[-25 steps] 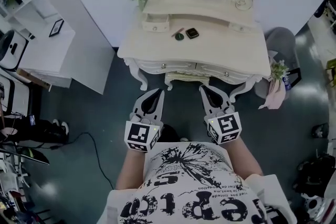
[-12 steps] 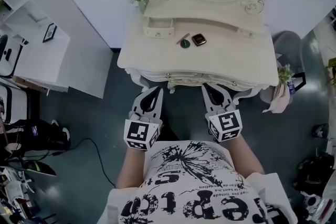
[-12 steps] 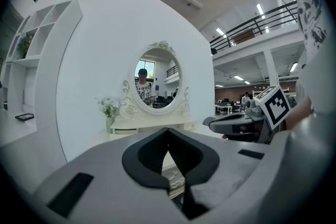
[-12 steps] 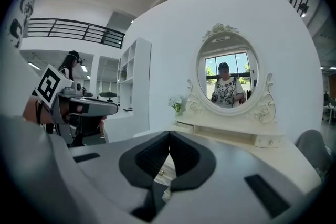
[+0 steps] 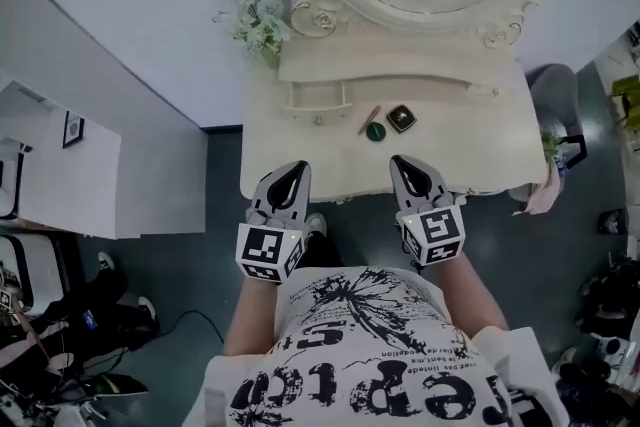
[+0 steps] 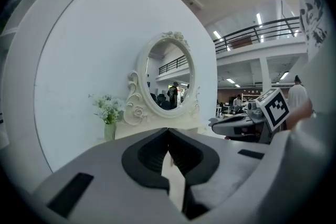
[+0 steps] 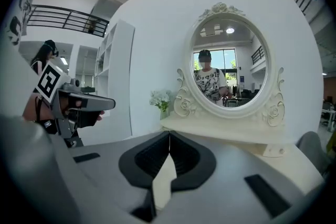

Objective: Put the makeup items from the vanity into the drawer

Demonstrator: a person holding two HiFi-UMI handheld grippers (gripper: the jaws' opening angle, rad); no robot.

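Head view has the left tool (image 5: pixel 297 167) closed and empty at the desk (image 5: pixel 290 143) edge, with the small drawer (image 5: pixel 318 98) beyond it. Right of that lie a pencil (image 5: pixel 369 120), a green pot (image 5: pixel 376 131) and a dark compact (image 5: pixel 402 118), all untouched. The right tool (image 5: pixel 402 162), also closed and empty, should open before reaching for them. The shirt (image 5: pixel 350 335) lettering perhaps reads "epics"; nothing else is legible.

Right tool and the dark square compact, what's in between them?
Only bare vanity top lies between the right tool and the compact, as the head view shows.
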